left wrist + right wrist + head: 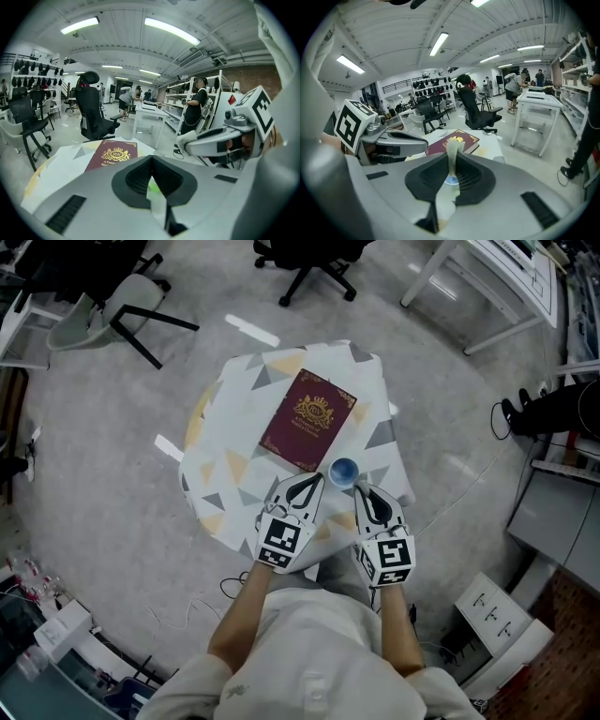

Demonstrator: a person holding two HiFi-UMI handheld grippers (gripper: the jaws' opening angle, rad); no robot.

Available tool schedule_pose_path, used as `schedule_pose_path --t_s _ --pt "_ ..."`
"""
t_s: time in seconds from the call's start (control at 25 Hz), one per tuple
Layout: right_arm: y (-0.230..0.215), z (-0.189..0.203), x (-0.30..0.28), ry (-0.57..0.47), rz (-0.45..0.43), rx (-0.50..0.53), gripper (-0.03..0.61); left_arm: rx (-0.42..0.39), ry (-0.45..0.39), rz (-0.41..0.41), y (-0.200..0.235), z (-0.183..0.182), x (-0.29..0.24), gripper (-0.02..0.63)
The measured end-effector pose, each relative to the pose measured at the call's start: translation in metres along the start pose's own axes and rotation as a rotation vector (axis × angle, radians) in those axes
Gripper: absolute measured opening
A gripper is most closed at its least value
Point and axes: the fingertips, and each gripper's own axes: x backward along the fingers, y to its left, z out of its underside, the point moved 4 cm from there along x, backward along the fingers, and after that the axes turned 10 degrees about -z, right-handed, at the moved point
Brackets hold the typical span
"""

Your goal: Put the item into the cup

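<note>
A small blue cup [343,472] stands on the patterned table [234,432], just off the near corner of a maroon book [307,420]. My right gripper [360,487] sits right beside the cup on its near side, shut on a thin pale strip [453,147] that sticks up between the jaws. In the right gripper view the cup [451,181] shows through the gap under the strip. My left gripper [315,478] is just left of the cup, jaws together with nothing seen held. The book [112,154] lies ahead of the left gripper [151,160].
The table is small and round-edged, its cloth hanging over the sides. Office chairs [309,263] and a white desk [487,287] stand on the grey floor beyond it. Cables [234,589] lie on the floor near my feet. People stand at shelving [197,108] in the distance.
</note>
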Motion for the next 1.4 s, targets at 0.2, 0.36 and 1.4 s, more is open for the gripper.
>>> schedule_pose_path --t_s 0.2,0.36,1.4 --pt "0.0 0.005 -0.008 0.022 -0.01 0.001 0.037 0.009 0.009 -0.001 0.002 0.005 -0.003 0.012" --pt "0.0 0.009 -0.015 0.037 -0.02 -0.001 0.038 0.013 0.016 0.003 0.002 0.008 -0.006 0.012" --pt "-0.008 0.029 -0.055 0.137 -0.067 -0.051 0.04 0.018 0.047 0.029 -0.001 0.016 -0.026 0.012"
